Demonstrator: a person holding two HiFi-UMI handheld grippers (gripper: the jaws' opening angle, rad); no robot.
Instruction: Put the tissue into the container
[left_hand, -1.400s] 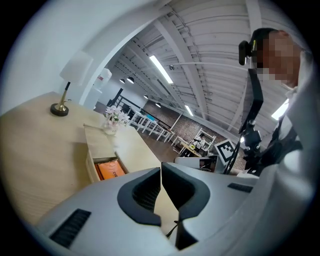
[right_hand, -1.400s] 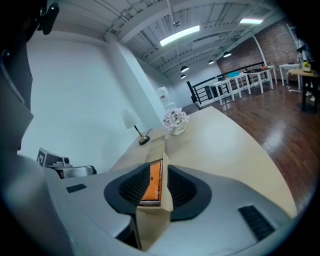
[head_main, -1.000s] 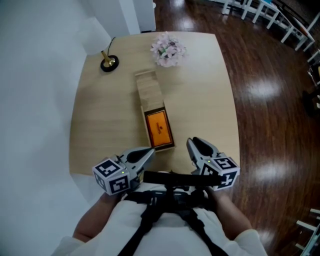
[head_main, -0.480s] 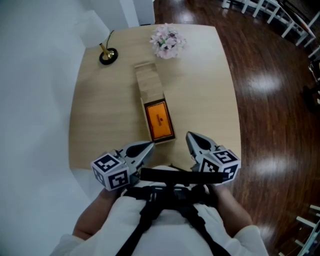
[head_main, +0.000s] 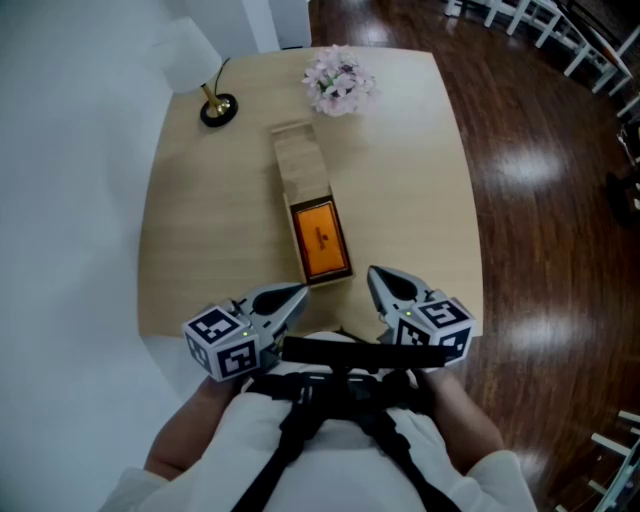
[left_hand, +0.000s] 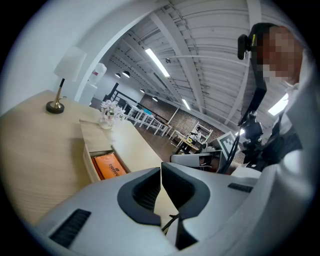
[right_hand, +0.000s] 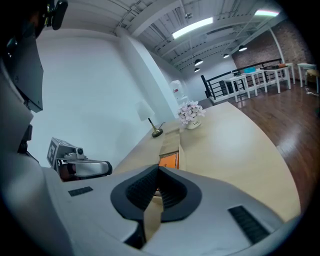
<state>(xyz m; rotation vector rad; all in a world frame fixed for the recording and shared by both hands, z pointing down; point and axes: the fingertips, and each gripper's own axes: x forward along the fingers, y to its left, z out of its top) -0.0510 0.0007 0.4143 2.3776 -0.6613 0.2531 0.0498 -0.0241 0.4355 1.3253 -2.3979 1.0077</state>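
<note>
A long wooden box (head_main: 294, 243) lies on the round table, its sliding lid (head_main: 300, 165) pushed toward the far end. An orange tissue pack (head_main: 320, 238) lies flat in the uncovered near part. Both grippers hover at the table's near edge, apart from the box. My left gripper (head_main: 299, 292) is shut and empty, just left of the box's near end. My right gripper (head_main: 374, 276) is shut and empty to the right of it. The left gripper view shows the left gripper (left_hand: 161, 169) with its tips meeting, and the pack (left_hand: 111, 165) beyond. In the right gripper view the right gripper (right_hand: 158, 170) partly hides the pack (right_hand: 170, 161).
A small vase of pale pink flowers (head_main: 338, 82) stands at the table's far edge beyond the box. A lamp with a brass base (head_main: 215, 105) is at the far left by the white wall. Bare tabletop (head_main: 210, 230) flanks the box. Dark wood floor lies to the right.
The right gripper has rolled slightly and drifted a little left toward the box. The left gripper has stayed put. The box and the pack have not moved.
</note>
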